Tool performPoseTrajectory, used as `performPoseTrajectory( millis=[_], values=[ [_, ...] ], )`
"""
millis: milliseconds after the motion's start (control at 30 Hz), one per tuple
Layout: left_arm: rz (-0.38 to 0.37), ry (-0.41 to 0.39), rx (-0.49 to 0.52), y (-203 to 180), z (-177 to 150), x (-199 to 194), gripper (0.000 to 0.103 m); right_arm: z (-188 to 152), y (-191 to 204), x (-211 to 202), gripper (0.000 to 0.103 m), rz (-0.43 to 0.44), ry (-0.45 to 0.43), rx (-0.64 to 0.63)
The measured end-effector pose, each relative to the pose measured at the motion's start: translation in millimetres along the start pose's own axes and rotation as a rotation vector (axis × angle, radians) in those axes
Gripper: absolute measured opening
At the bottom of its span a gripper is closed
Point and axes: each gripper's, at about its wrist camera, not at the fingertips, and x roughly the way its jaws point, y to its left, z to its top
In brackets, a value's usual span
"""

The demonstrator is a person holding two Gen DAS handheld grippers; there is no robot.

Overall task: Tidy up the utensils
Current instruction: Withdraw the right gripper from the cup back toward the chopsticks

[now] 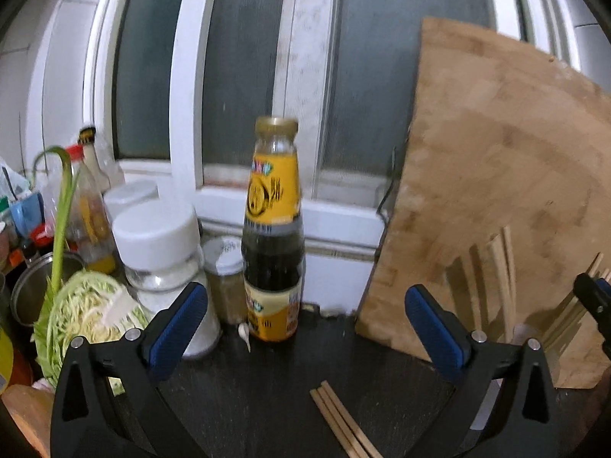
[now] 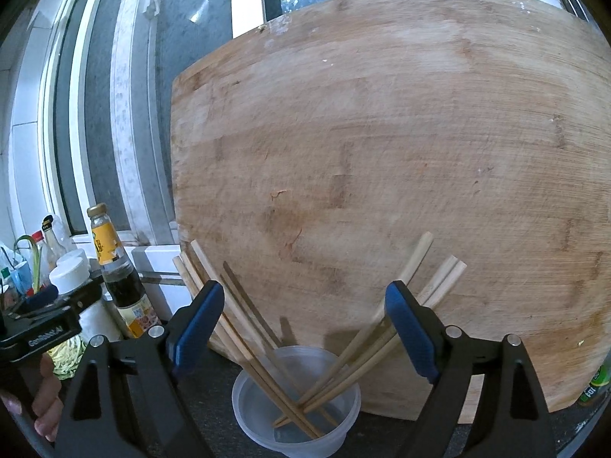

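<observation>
A broad bamboo cutting board, pale brown with fine grain and rounded corners, leans upright against a white-framed window with frosted grey panes. At its foot stands a clear, round plastic cup, translucent and thin-walled, holding slim square-cut wooden chopsticks that fan out to either side and rest against the board. Left of the board a glass sauce bottle with a gold cap and yellow label holds dark liquid; beside it are a small spice jar, a clear shaker with a white lid and a shredded, leafy half cabbage. Everything sits on a dark, matte tabletop. In front of the board and nearer the left camera, three more loose chopsticks lie flat and side by side on the tabletop. The left claw has black arms with ribbed blue pads, spread fully wide; it holds nothing, and the loose chopsticks lie low between its arms untouched. The right claw is also wide apart, hovering just above the cup with chopsticks from both fans rising between its pads, none of them gripped. A hand grips the left tool's handle left of the cup.
</observation>
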Motion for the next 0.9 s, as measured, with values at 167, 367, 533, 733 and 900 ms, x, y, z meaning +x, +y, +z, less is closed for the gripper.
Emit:
performPoseTrajectory(
  millis=[167,367,533,733,900],
  values=[
    [0.012,0.071,-0.02,4,-4,14,0.103,-2,2,1,0.088,0.015,-0.003,-0.002],
    [0.031,0.095,-0.038,10,-5,19,0.103,-5,12,-4,0.088,0.074,-0.015,-0.033],
    [0.047,0.104,-0.038,14,-4,18,0.103,-7,16,-5,0.088,0.139,0.008,-0.008],
    [0.092,0.152,-0.027,16,-6,23,0.103,-12,22,-3,0.088,0.171,0.04,-0.011],
    [0.105,0.199,-0.039,23,-6,30,0.103,-18,32,0,0.088,0.223,0.083,-0.041]
  ],
)
